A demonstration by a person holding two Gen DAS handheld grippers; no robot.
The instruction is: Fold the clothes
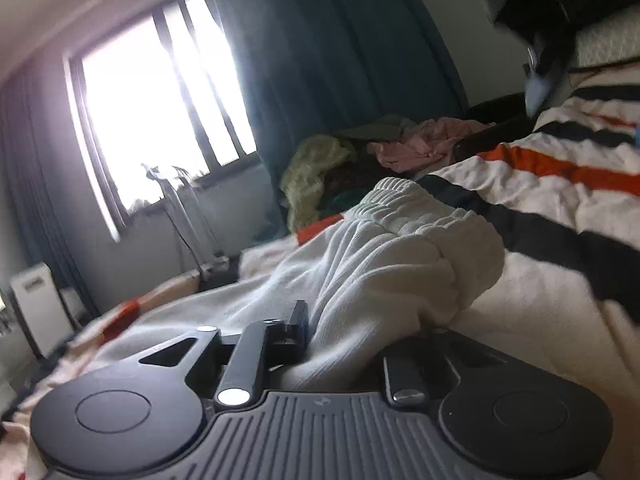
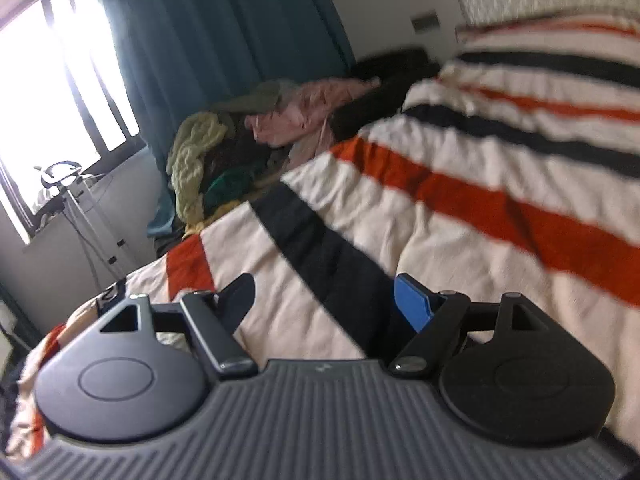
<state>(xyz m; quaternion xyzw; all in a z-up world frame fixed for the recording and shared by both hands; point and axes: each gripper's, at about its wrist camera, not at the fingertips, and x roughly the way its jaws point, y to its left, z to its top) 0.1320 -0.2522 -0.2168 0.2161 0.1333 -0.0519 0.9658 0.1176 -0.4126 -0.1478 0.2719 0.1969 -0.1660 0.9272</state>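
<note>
A: What is the left gripper doing?
B: Its jaws are standing narrowly apart with the white garment bunched between them; whether they are pinching it, I cannot tell. The garment is lying on the striped blanket.
A: And the right gripper?
B: It is hanging spread wide above the blanket, gripping nothing.
A: Other clothes?
B: A pile is sitting at the bed's far edge, by the curtain.
</note>
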